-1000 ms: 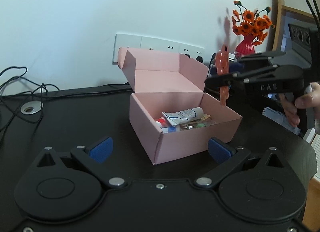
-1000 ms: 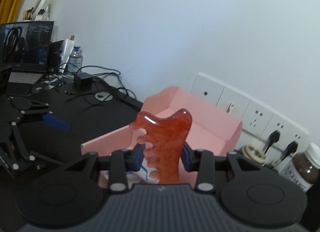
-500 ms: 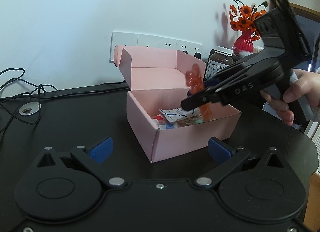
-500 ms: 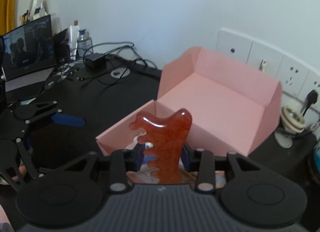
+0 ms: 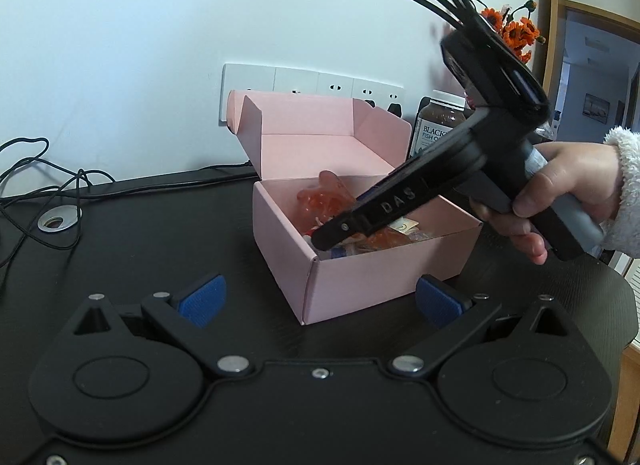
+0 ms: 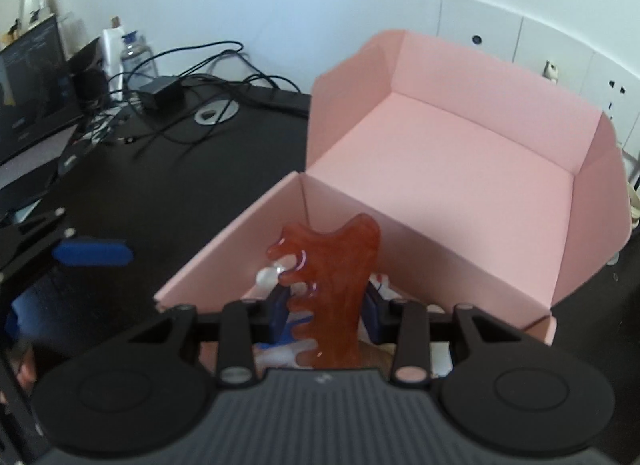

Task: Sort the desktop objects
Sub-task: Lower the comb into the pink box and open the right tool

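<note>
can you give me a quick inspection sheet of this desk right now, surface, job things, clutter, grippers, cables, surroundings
surface: black desk, with a round metal cable grommet.
job's things: open pink box, lid folded back, already holding a tube and small packets; amber comb lowered into it.
clutter: brown supplement jar behind the box; black adapter and water bottle farther off.
grippers: right gripper shut on the comb, tip inside the box; left gripper open, nothing between its fingers, in front of the box.
cables: black cables loose on the desk.
surroundings: white wall with socket strip, orange flowers, laptop screen.
</note>
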`<action>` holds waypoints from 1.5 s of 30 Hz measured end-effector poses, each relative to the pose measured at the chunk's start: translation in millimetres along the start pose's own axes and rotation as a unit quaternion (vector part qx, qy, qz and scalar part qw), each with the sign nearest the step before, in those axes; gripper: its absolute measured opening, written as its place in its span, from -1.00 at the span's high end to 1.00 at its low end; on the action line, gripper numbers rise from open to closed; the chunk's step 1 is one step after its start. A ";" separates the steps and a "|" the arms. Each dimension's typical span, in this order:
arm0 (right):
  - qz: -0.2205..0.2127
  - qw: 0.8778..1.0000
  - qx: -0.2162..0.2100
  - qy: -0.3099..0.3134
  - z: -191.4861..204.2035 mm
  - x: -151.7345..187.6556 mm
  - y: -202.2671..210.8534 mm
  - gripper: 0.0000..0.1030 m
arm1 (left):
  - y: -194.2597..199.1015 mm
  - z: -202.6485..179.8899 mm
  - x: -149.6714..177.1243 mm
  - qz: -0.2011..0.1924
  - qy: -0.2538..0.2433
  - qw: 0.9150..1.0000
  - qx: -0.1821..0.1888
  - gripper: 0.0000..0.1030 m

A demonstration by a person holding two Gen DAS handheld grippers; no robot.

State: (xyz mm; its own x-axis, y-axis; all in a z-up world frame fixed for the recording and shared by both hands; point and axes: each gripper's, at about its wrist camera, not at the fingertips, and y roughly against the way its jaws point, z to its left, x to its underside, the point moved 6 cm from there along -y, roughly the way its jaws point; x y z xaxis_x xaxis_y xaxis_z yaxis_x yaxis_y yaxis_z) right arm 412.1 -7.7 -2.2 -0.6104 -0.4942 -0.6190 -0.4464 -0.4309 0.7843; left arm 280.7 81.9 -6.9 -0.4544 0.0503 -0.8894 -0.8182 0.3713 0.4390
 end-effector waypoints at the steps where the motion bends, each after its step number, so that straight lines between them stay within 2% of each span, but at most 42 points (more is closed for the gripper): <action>1: 0.000 1.000 0.001 -0.007 -1.2 -0.5 -0.6 0.28 | -0.4 -0.3 0.1 0.001 -0.001 1.000 0.000 -1.00; 6: 0.011 0.999 0.031 -0.010 -0.6 -2.2 -4.4 0.28 | -1.1 -1.8 0.0 0.001 -0.006 1.000 -0.001 -0.99; 12: 0.033 0.993 0.079 0.077 20.5 0.6 -12.2 0.28 | -0.9 -2.0 0.1 0.001 -0.009 1.000 -0.002 -0.99; 14: 0.035 0.993 0.080 0.077 20.4 -0.6 -13.5 0.28 | -0.8 -1.9 0.0 0.001 -0.009 1.000 -0.003 -1.00; 18: 0.036 0.994 0.077 0.072 18.6 -1.0 -15.4 0.12 | -1.1 -1.2 0.1 0.002 -0.007 1.000 -0.002 -1.00; 23: 0.039 0.995 0.072 0.057 14.3 -1.7 -12.4 0.11 | -1.6 -0.8 0.0 0.003 -0.007 1.000 -0.002 -1.00; 32: -0.002 0.999 0.042 0.027 4.9 -13.5 18.6 0.11 | -2.1 -2.5 0.5 0.002 -0.012 1.000 -0.001 -1.00; 39: 0.018 0.999 0.044 0.018 3.5 -4.3 1.0 0.12 | -2.3 -2.0 0.8 0.003 -0.011 1.000 0.000 -1.00; 45: 0.017 0.999 0.042 0.026 11.6 -2.6 -5.4 0.08 | -1.8 -2.8 1.0 0.001 -0.014 1.000 -0.001 -1.00</action>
State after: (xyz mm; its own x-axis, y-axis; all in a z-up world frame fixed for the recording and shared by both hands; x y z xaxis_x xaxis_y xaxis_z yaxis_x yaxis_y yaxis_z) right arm 408.5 4.7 -4.3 -0.5922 -0.5464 -0.5922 -0.4807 -0.3503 0.8039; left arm 280.8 78.7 -8.1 -0.4465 0.0775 -0.8914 -0.8177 0.3692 0.4417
